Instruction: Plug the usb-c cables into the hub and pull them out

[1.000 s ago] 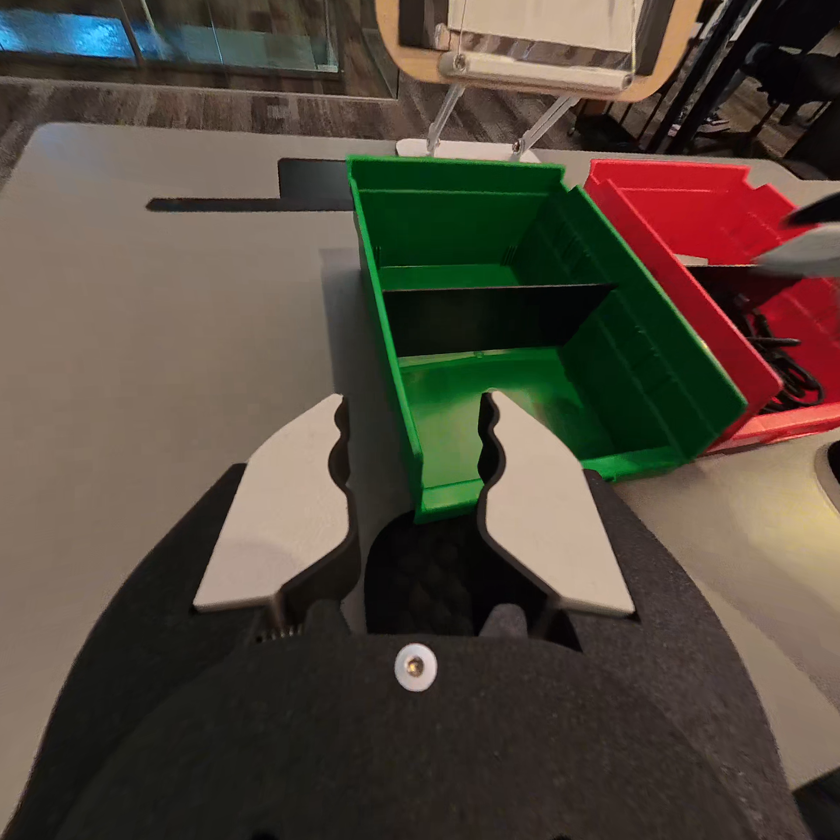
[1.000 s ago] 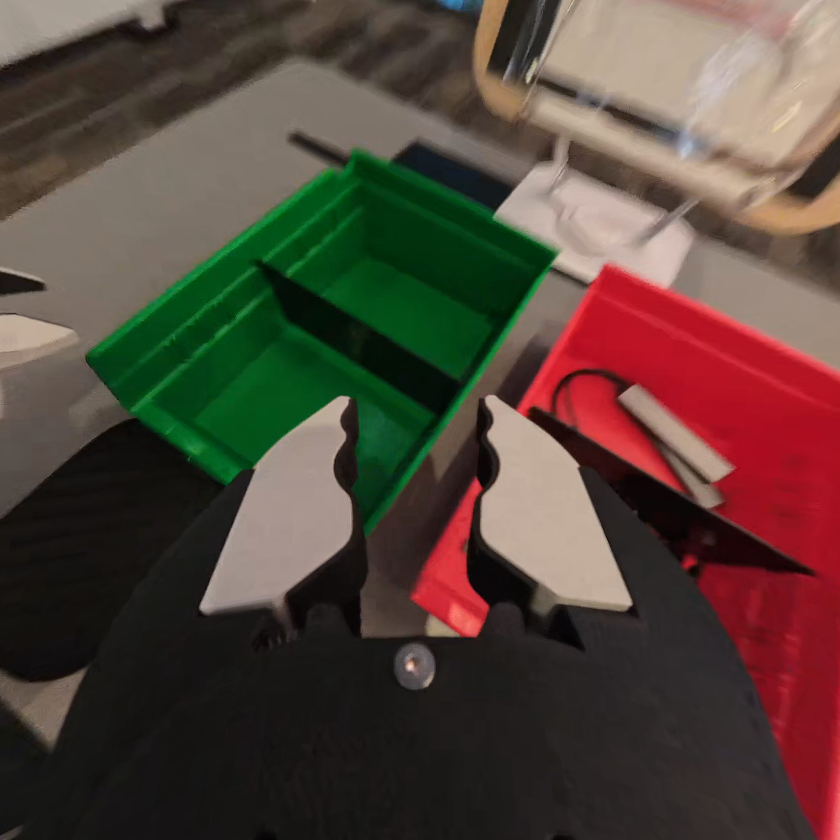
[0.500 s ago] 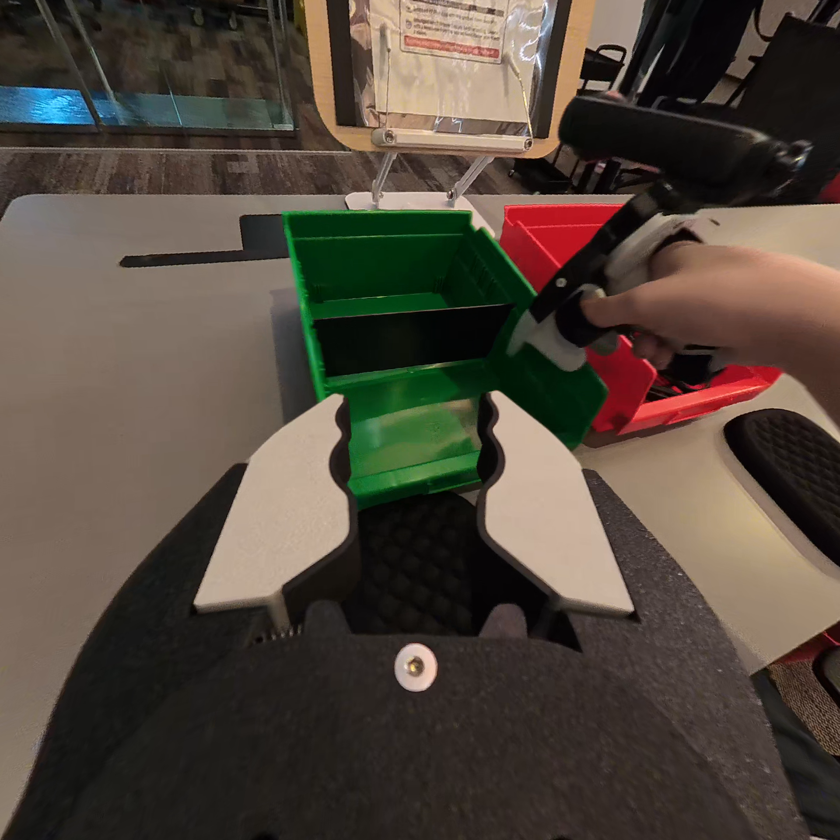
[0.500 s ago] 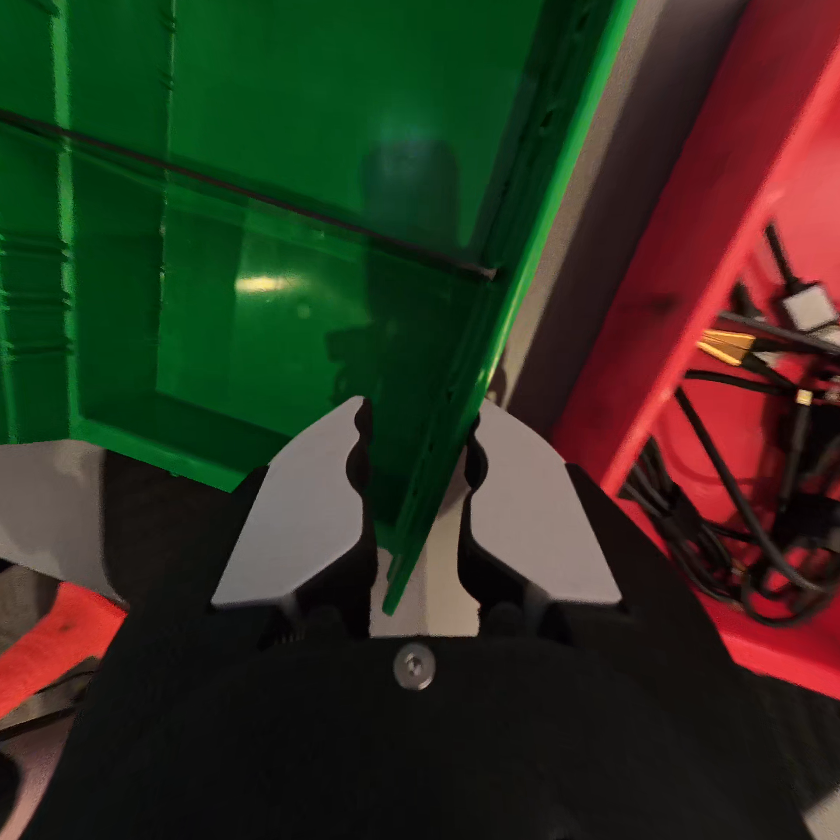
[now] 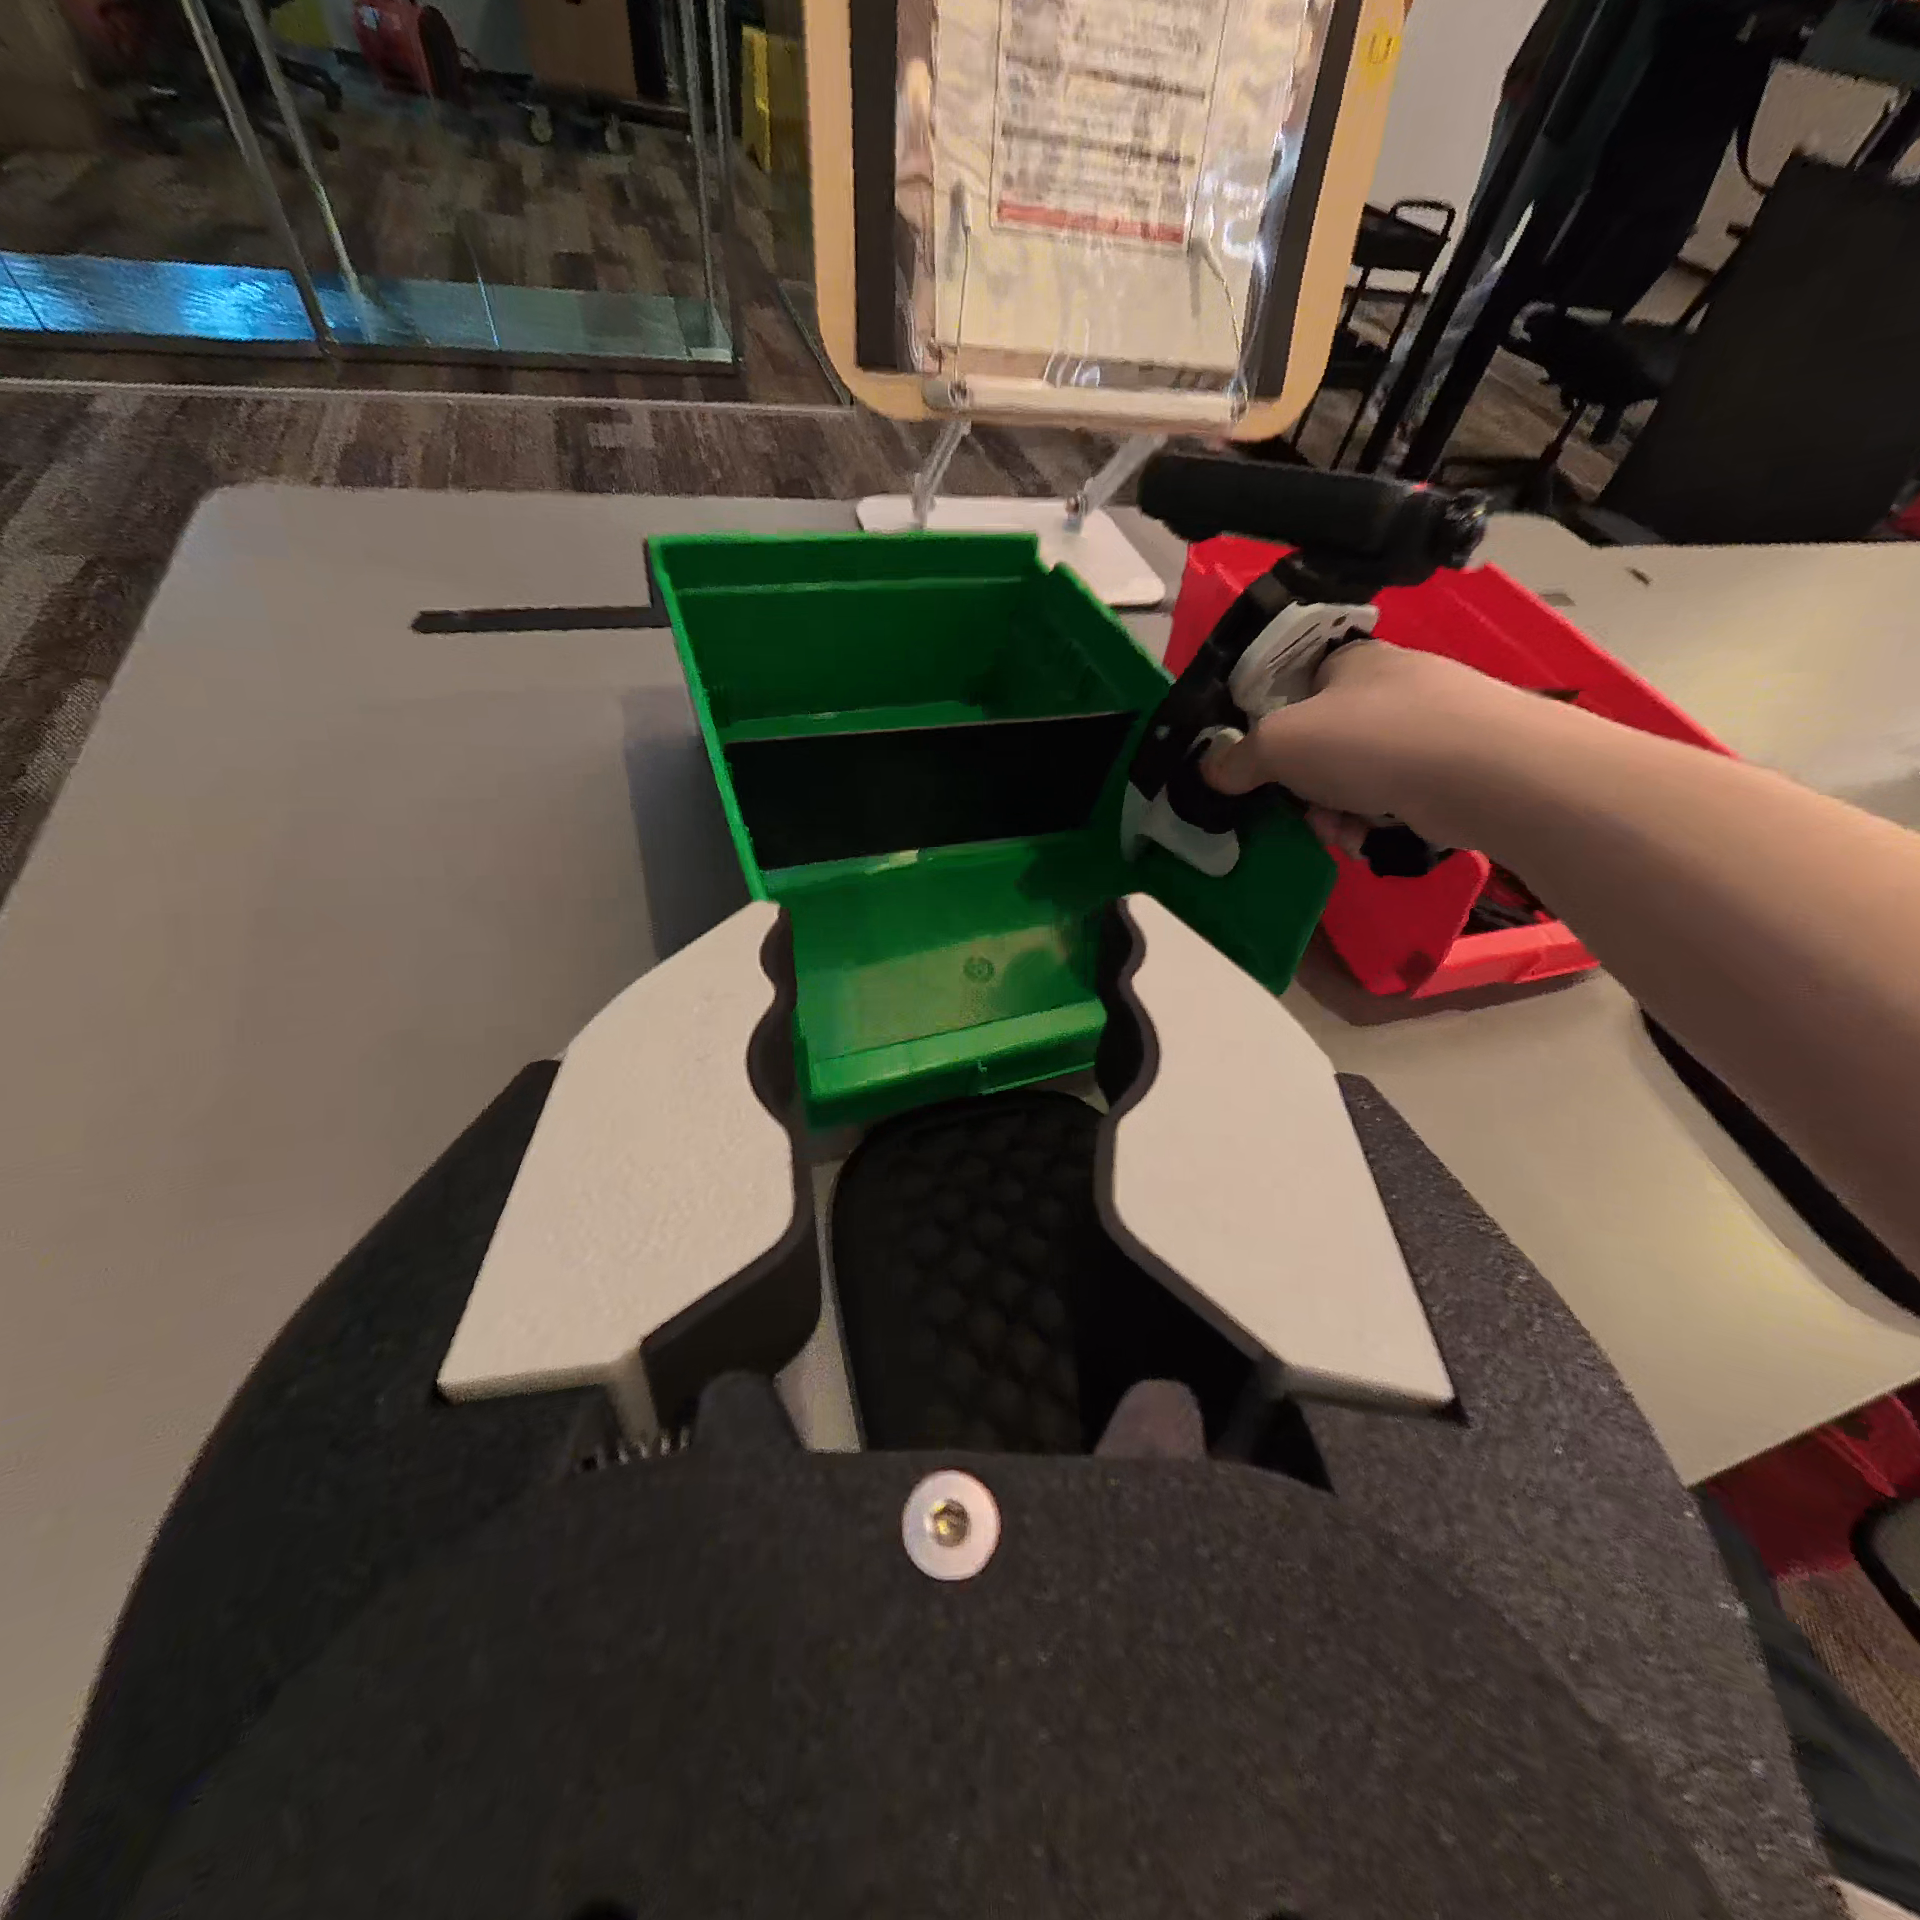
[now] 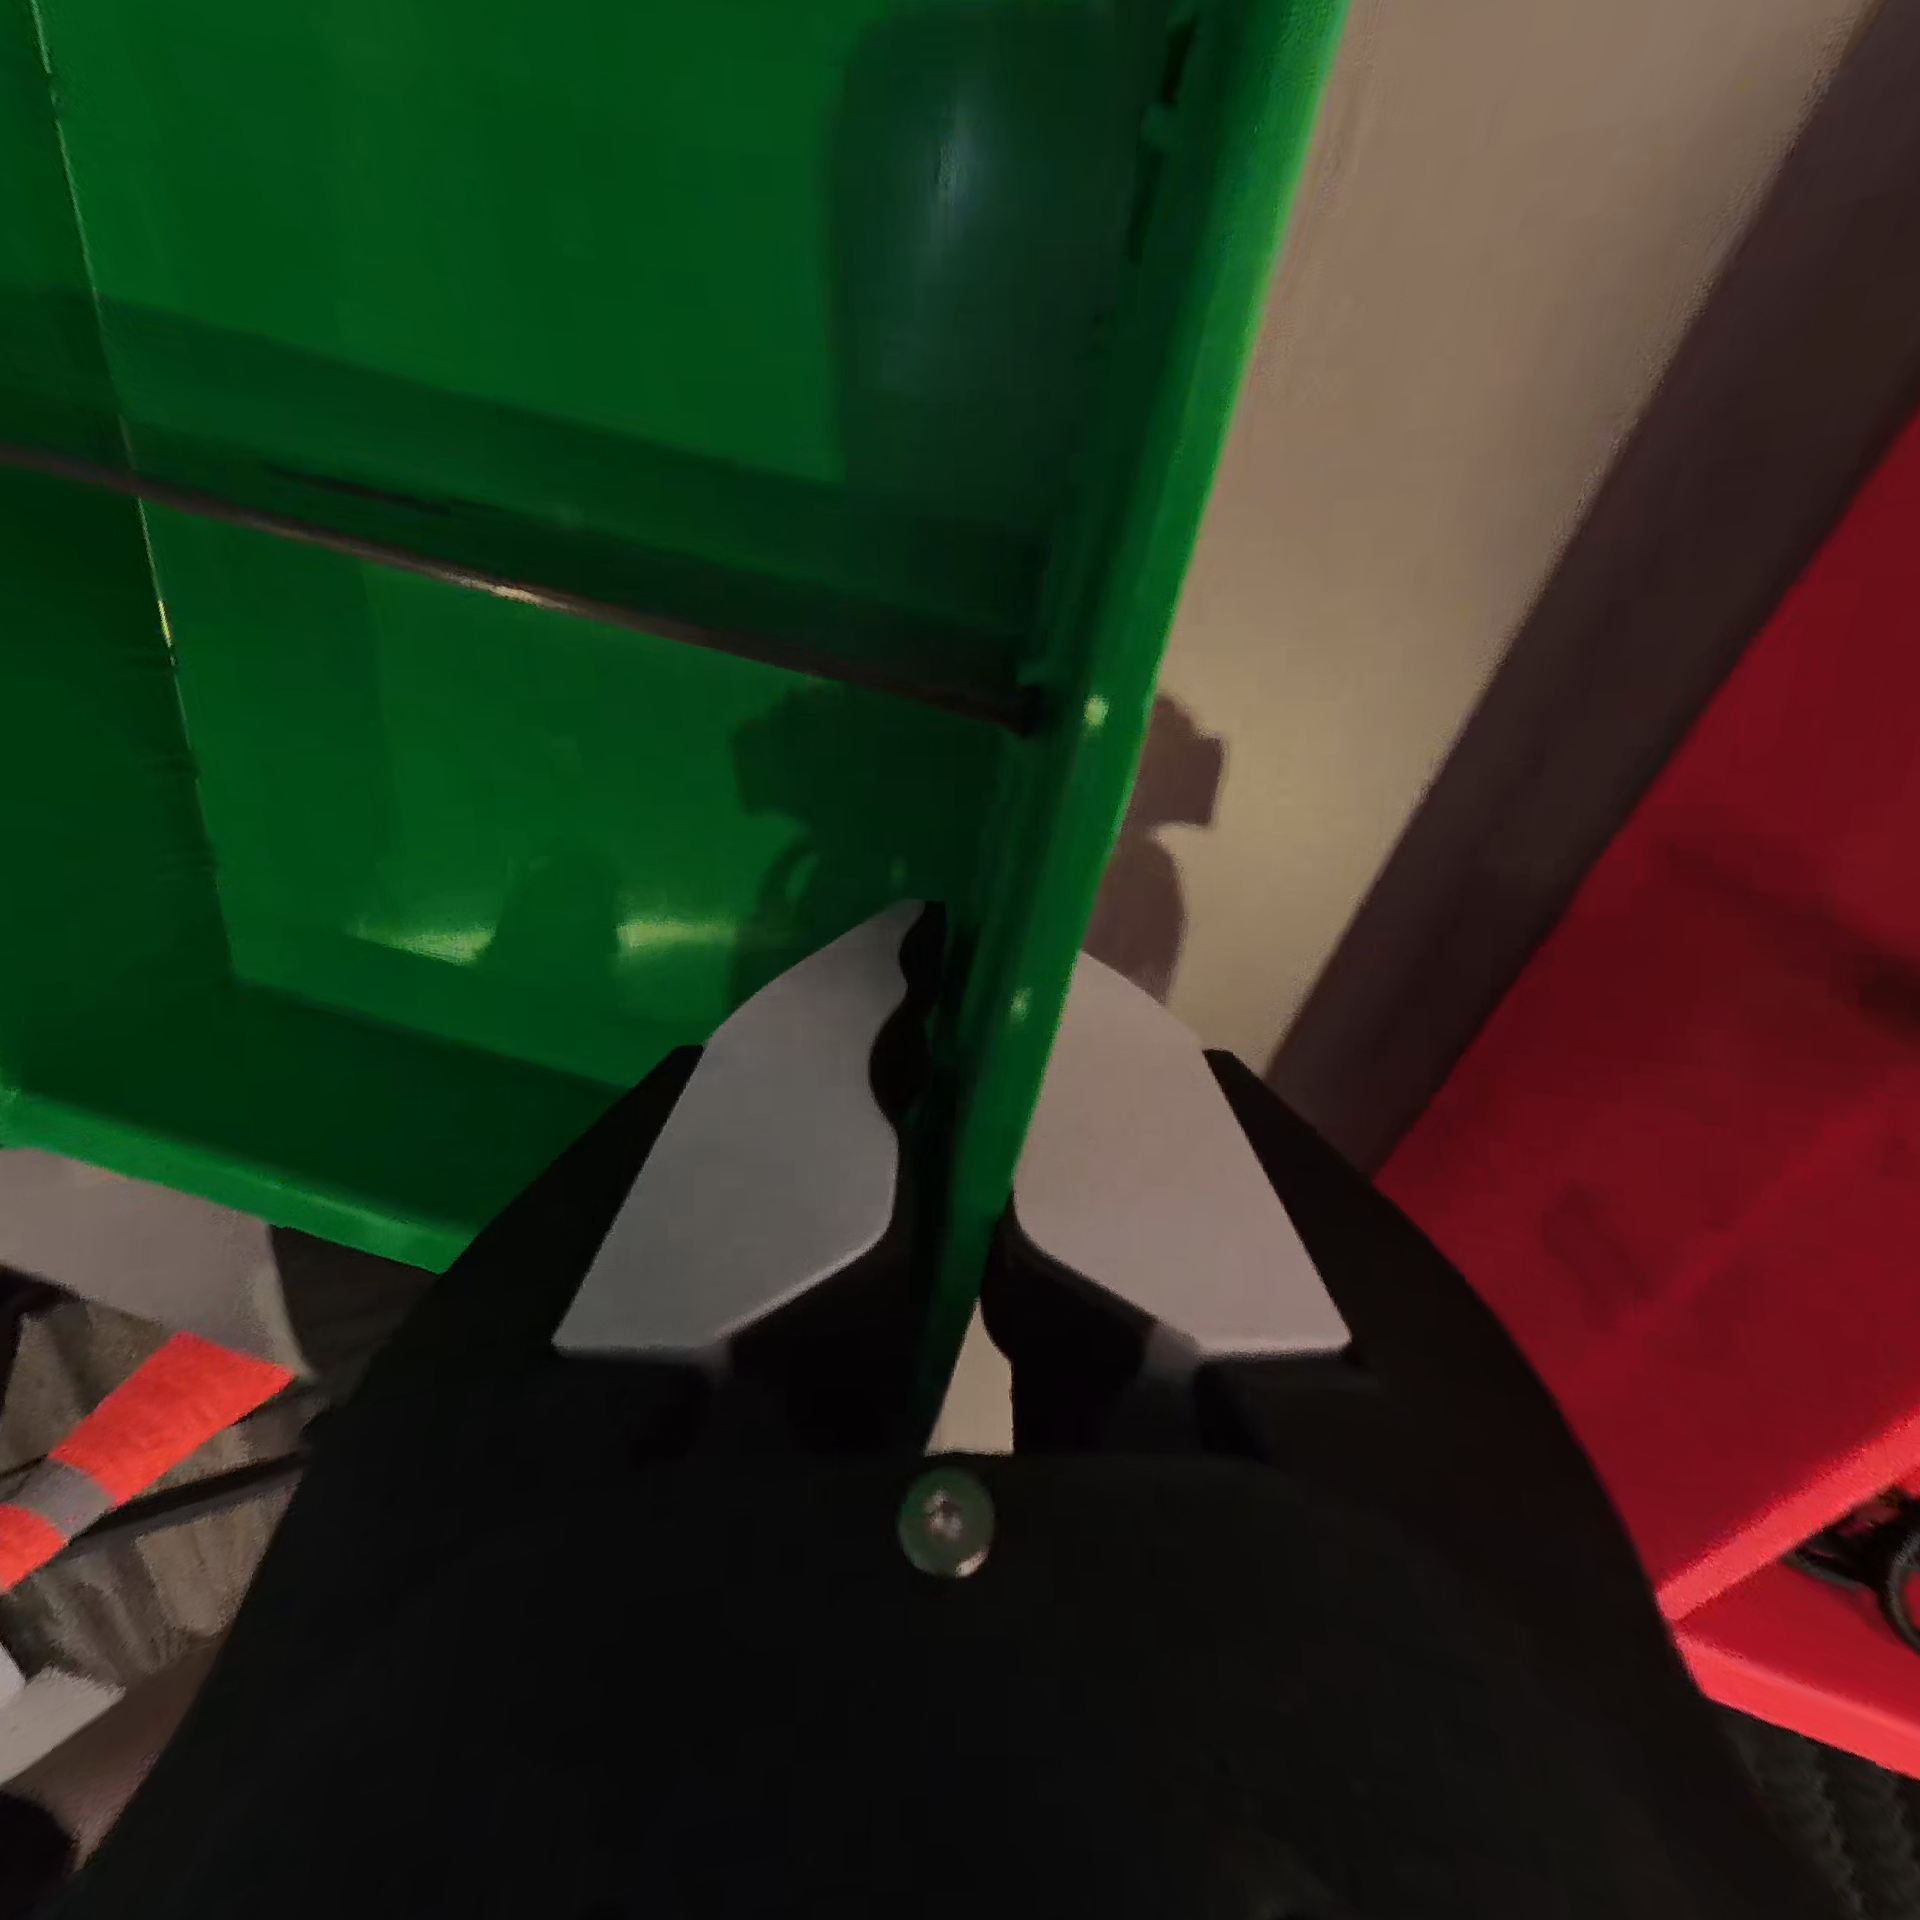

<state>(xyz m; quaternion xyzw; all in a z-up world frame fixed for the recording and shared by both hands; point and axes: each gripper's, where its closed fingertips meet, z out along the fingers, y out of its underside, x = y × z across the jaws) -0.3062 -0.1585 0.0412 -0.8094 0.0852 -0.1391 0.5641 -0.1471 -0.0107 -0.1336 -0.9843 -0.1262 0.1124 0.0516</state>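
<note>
An empty green bin [image 5: 883, 644] with a black divider [image 5: 925, 779] stands on the grey table [image 5: 312, 935]. My left gripper [image 5: 951, 935] is open and empty, hovering just before the bin's near edge. My right gripper [image 6: 997, 966] is shut on the bin's right side wall [image 6: 1122, 520], one finger inside and one outside. In the left wrist view a hand holds it [image 5: 1184, 831] at that wall. A red bin [image 5: 1392, 935] to the right holds dark cables [image 5: 1507, 914], mostly hidden by the hand. No hub is visible.
The red bin [image 6: 1714, 1039] sits close beside the green one with a narrow strip of table between them. A black textured pad [image 5: 966, 1247] lies under my left gripper. A stand with a sheet [image 5: 1070, 208] is behind the bins. About 30 cm separates my left fingertips from my right.
My right gripper came down over the green bin's right wall and its jaws closed on it. My left gripper stayed open and drew back slightly from the bin.
</note>
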